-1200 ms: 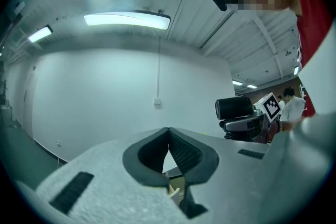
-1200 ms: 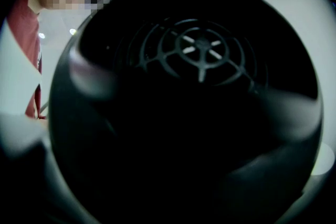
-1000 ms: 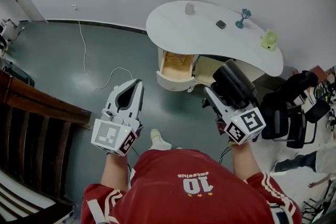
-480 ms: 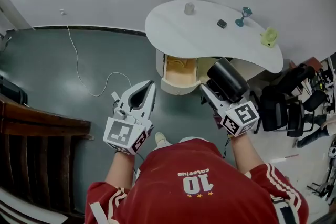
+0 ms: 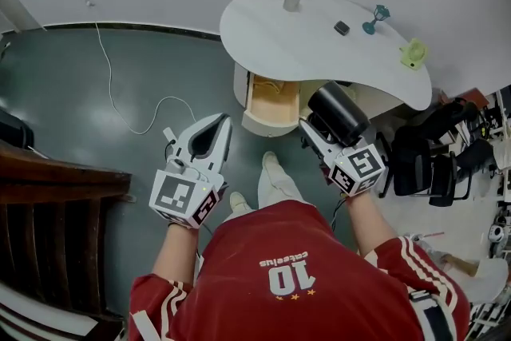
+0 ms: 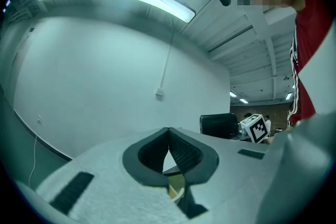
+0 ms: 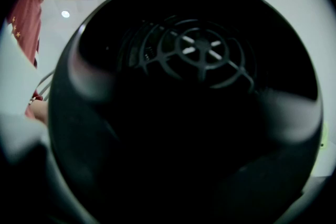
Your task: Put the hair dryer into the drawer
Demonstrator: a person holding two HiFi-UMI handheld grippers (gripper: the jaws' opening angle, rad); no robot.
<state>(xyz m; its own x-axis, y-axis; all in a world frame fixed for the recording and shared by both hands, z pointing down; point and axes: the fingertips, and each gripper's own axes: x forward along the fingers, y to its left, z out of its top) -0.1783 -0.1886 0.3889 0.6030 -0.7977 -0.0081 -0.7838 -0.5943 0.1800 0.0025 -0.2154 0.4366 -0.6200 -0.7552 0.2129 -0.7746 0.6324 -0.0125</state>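
- The left gripper (image 5: 221, 120), white with a marker cube at its rear, is held low over the dark green floor (image 5: 96, 68), to the left of the drawer and pointing towards the table.
- In the left gripper view, the left gripper (image 6: 168, 131) is seen closed, its dark ribbed pads (image 6: 185, 153) meeting at the tips. Nothing is held between them.
- The right gripper (image 5: 317, 135) is carried at the person's right, closed on a black hair dryer (image 5: 336, 111) with a round barrel.
- The right gripper view is almost wholly filled by the black hair dryer (image 7: 194, 113). A round spoked grille (image 7: 202, 52) is seen inside its barrel. The jaws are covered by the dryer's body.
- The hair dryer is held in the air, just right of the drawer and in front of the table edge. It is not yet in the drawer.
- The drawer (image 5: 274, 101), pale wood inside with a white rounded front, is pulled open beneath the white kidney-shaped table (image 5: 303, 52).
- On the tabletop, well apart from one another, are noted a small grey cup (image 5: 291, 1), a small dark object (image 5: 342, 28), a teal stemmed ornament (image 5: 374, 18) and a yellow-green item (image 5: 413, 53).
- A thin white cable (image 5: 120, 96) lies in loops on the floor to the left.
- Black office chairs (image 5: 431, 164) stand to the right of the table.
- Dark wooden furniture (image 5: 48, 212) is seen at the left edge.
- A red shirt (image 5: 287, 275) with the white number 10 fills the foreground.
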